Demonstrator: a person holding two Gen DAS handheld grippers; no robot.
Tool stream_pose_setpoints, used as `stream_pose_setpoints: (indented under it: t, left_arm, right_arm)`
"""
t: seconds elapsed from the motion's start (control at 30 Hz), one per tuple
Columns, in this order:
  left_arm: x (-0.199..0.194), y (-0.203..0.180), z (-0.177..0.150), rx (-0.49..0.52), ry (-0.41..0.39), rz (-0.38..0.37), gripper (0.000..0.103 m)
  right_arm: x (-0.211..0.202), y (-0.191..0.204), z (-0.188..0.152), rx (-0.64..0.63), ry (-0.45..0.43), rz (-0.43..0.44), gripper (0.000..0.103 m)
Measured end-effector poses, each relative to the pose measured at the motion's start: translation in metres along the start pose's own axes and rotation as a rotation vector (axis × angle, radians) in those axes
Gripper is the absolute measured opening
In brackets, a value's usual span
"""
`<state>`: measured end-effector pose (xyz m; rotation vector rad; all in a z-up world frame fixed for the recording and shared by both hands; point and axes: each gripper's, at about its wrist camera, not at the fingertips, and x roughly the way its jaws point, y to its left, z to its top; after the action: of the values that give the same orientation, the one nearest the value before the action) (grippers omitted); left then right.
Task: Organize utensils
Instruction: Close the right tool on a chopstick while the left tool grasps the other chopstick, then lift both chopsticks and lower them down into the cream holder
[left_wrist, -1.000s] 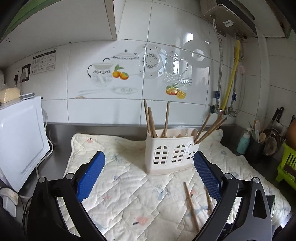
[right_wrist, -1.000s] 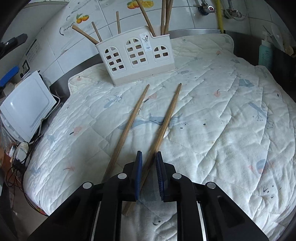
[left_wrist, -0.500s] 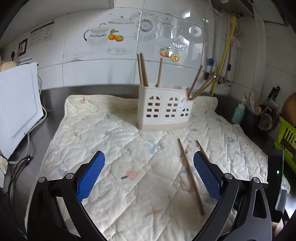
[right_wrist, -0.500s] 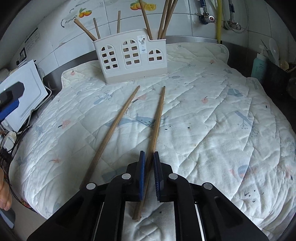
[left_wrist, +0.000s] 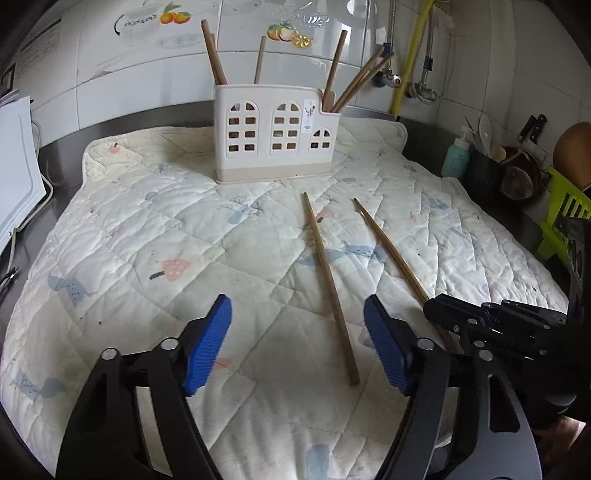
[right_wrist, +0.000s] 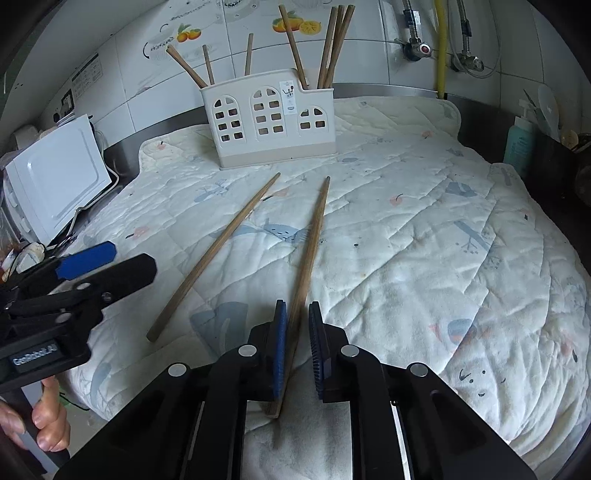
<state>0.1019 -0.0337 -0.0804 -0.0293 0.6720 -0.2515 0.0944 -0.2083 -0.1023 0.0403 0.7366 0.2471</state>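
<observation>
Two wooden chopsticks lie on the quilted mat. My right gripper (right_wrist: 297, 314) has its pads narrowly around the near end of the right chopstick (right_wrist: 312, 240), with a small gap still showing. My left gripper (left_wrist: 297, 321) is open wide and hovers over the near end of the left chopstick (left_wrist: 328, 284). The right chopstick (left_wrist: 388, 247) and right gripper (left_wrist: 434, 312) show at right in the left wrist view. The left chopstick (right_wrist: 214, 254) and left gripper (right_wrist: 110, 264) show in the right wrist view. A white utensil holder (left_wrist: 277, 136) (right_wrist: 269, 122) with several chopsticks stands at the back.
The quilted mat (left_wrist: 147, 229) covers a steel counter. A white appliance (right_wrist: 55, 181) stands at the left. A teal bottle (left_wrist: 456, 157), a dark utensil pot (left_wrist: 487, 177) and a green rack (left_wrist: 565, 210) stand at the right. A tiled wall with pipes is behind.
My left gripper has moved forward, down and to the right, over the left chopstick. My right gripper stays around the right chopstick's end, which has swung slightly.
</observation>
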Motion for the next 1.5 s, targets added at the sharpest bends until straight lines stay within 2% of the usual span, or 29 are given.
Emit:
stream_pose_setpoints:
  t: [0.17,0.27,0.5,0.63,0.7,0.93,1.0,1.07,1.17,1.2,1.33,1.5]
  left_arm:
    - [0.022,-0.005,-0.002,-0.038,0.054,-0.047,0.044]
    - [0.031,-0.011,-0.003,-0.034,0.069,-0.062,0.037]
    - [0.04,-0.016,-0.001,-0.035,0.069,-0.059,0.029]
    - [0.042,-0.016,0.0,-0.025,0.07,-0.055,0.018]
    - [0.044,-0.017,0.001,-0.011,0.08,-0.055,0.009]
    - [0.039,-0.012,0.007,-0.018,0.077,-0.079,0.008]
    - [0.034,-0.009,0.009,-0.031,0.07,-0.09,0.002]
    - [0.028,-0.007,0.012,-0.026,0.057,-0.101,0.003]
    - [0.029,-0.006,0.009,-0.027,0.081,-0.119,0.003]
    - [0.03,-0.005,0.008,-0.042,0.093,-0.129,0.004]
    - [0.03,-0.009,0.002,-0.048,0.097,-0.119,0.02]
    - [0.037,-0.014,-0.003,-0.038,0.108,-0.1,0.019]
  right_arm:
    - [-0.005,-0.005,-0.001,0.001,-0.012,0.019,0.008]
    - [-0.005,-0.009,-0.003,0.007,-0.006,0.036,0.008]
    - [-0.004,-0.011,-0.006,0.012,-0.015,0.048,0.01]
    - [-0.006,-0.01,-0.005,0.002,-0.02,0.043,0.009]
    - [-0.008,-0.01,-0.003,-0.004,-0.029,0.035,0.009]
    - [-0.029,-0.011,0.012,-0.042,-0.085,0.009,0.007]
    - [-0.039,-0.01,0.019,-0.064,-0.111,0.004,0.007]
    - [-0.048,-0.009,0.028,-0.083,-0.135,0.006,0.007]
    - [-0.06,-0.005,0.04,-0.114,-0.175,-0.004,0.007]
    - [-0.063,-0.005,0.042,-0.118,-0.183,-0.004,0.007]
    - [-0.068,-0.003,0.047,-0.12,-0.2,0.006,0.007]
    - [-0.071,-0.001,0.05,-0.128,-0.214,0.009,0.007]
